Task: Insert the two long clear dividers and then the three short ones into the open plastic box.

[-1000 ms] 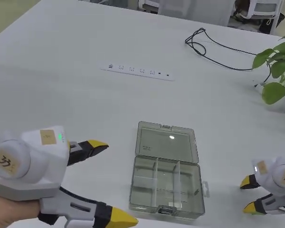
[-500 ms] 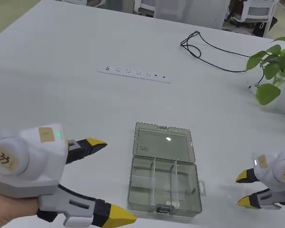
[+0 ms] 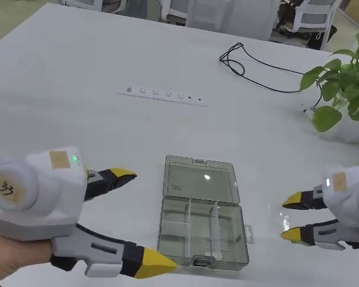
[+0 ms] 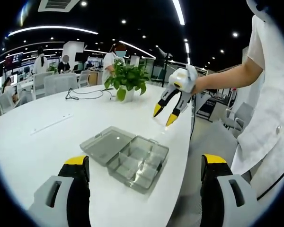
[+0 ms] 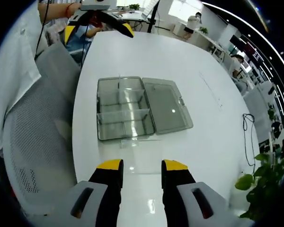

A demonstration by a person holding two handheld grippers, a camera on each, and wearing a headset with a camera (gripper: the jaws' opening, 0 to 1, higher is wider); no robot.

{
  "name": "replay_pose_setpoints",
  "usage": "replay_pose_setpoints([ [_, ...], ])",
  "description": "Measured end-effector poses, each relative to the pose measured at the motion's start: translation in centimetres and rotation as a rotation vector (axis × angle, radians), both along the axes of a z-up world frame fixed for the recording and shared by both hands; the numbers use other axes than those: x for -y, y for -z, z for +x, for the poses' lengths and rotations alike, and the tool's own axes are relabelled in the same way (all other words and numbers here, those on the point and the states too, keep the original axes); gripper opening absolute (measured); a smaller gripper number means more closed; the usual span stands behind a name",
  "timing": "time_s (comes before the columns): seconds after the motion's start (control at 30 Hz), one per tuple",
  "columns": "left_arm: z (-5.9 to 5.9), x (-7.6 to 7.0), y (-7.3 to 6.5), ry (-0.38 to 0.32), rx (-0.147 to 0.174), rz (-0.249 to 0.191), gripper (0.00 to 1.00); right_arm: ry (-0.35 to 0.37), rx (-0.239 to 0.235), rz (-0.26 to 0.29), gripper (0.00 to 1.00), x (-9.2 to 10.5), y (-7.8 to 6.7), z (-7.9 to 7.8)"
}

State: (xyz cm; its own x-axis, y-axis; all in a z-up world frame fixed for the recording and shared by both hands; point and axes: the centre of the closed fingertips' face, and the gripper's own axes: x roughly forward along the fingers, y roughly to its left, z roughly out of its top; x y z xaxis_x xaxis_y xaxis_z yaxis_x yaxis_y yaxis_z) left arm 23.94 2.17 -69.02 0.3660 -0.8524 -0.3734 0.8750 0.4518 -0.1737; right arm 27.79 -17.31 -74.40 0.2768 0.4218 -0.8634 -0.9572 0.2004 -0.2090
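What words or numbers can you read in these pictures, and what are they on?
"33": handwritten on the round cap of the left gripper, a bit smudgy, so it is my best reading.
Tan sticker on the left gripper: too small to read.
Sticker on the right gripper: too blurred to read.
Marks on the power strip: too small to read.

Bright, even office light; clear centres, bent edges.
Ceiling strips (image 4: 180,12) in the left gripper view shine from overhead, so shadows on the white table (image 3: 78,60) are faint and soft. A small white glare spot sits on the box lid (image 3: 191,185), and the glossy table gleams in the right gripper view. Both gripper views bow strongly toward their edges, while the head view is crisp with little distortion.
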Motion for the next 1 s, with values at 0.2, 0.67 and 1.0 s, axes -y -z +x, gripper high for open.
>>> replay_pose_setpoints([
  [0.2,0.4,0.4,-0.8,-0.017,-0.007,-0.029,0.99,0.004,0.045,0.059,0.33,-2.0,-2.7,-0.3],
  [0.67,1.4,2.1,-3.2,-0.075,-0.103,-0.156,0.84,-0.015,0.111,0.132,0.33,-5.4,-6.6,-1.8],
  [1.0,0.7,4.5,-3.6,-0.076,-0.278,-0.215,0.68,-0.020,0.137,0.167,0.33,-6.8,-7.9,-2.9],
])
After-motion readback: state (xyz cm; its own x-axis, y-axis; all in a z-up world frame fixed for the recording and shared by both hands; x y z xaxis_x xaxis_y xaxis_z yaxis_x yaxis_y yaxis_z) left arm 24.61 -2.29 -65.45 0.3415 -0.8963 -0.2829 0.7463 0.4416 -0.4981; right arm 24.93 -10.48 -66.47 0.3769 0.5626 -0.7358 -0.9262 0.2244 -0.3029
